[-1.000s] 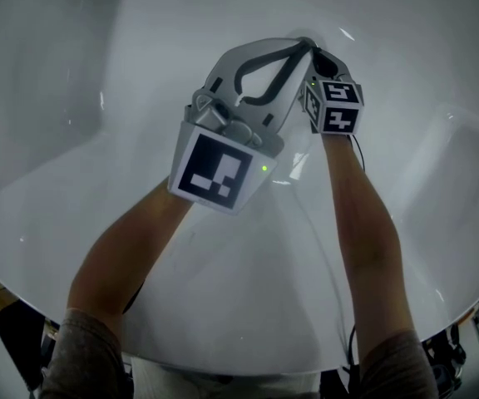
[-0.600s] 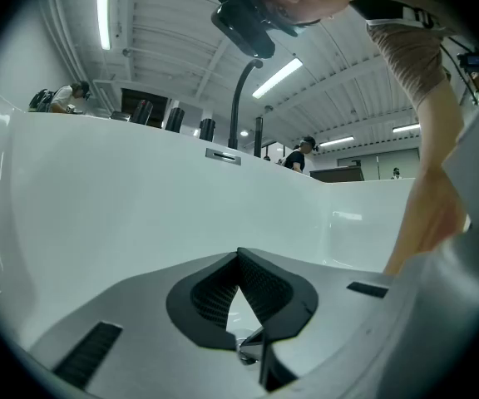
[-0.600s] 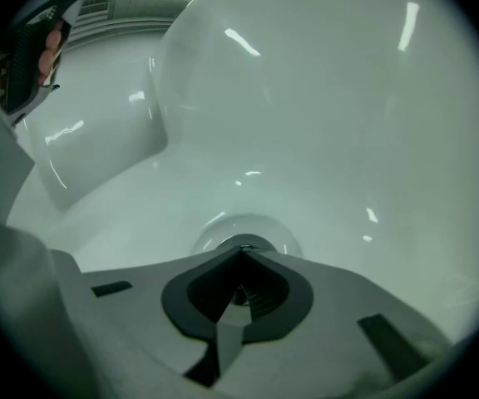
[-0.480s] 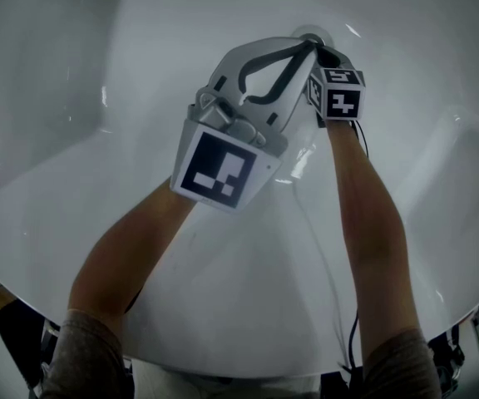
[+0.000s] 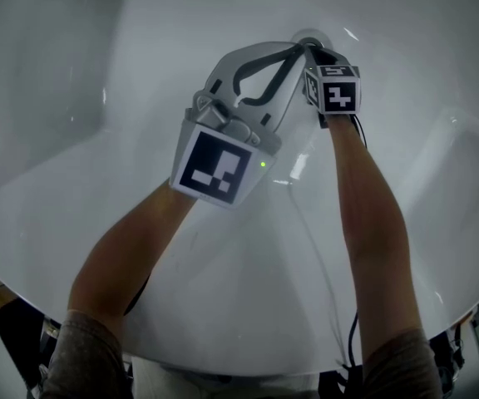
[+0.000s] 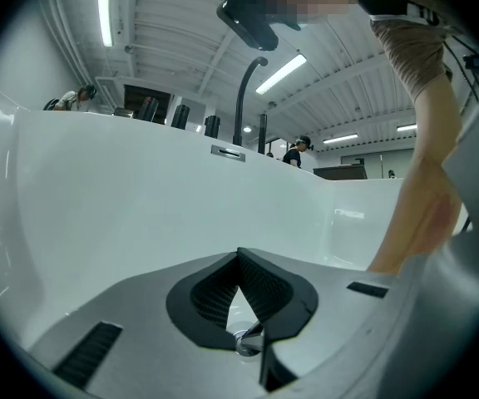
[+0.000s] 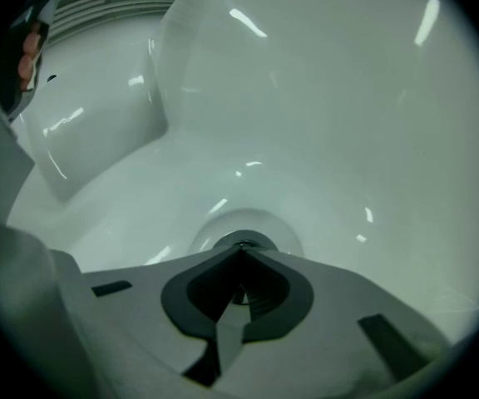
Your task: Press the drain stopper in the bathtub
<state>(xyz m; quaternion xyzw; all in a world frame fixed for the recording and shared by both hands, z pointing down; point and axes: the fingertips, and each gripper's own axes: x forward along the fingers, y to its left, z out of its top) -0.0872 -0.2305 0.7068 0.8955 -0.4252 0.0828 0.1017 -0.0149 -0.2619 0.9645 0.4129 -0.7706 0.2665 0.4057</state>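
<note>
Centrally, 1 white bathtub (image 5: 40, 206) w/ 1 drain stopper (image 7: 245, 238) set in a round recess of the tub floor, toward its far side. 2 grippers: left gripper (image 6: 239, 254) w/ jaws pressed together, nothing betw. them, tips just beside the stopper in head view. Right gripper (image 7: 241, 254) jaws likewise closed and empty, tips at the stopper's chrome rim. 2 bare forearms (image 5: 364, 223) reach in over the near rim. 2 persons (image 6: 296, 150) show beyond the tub wall.
</note>
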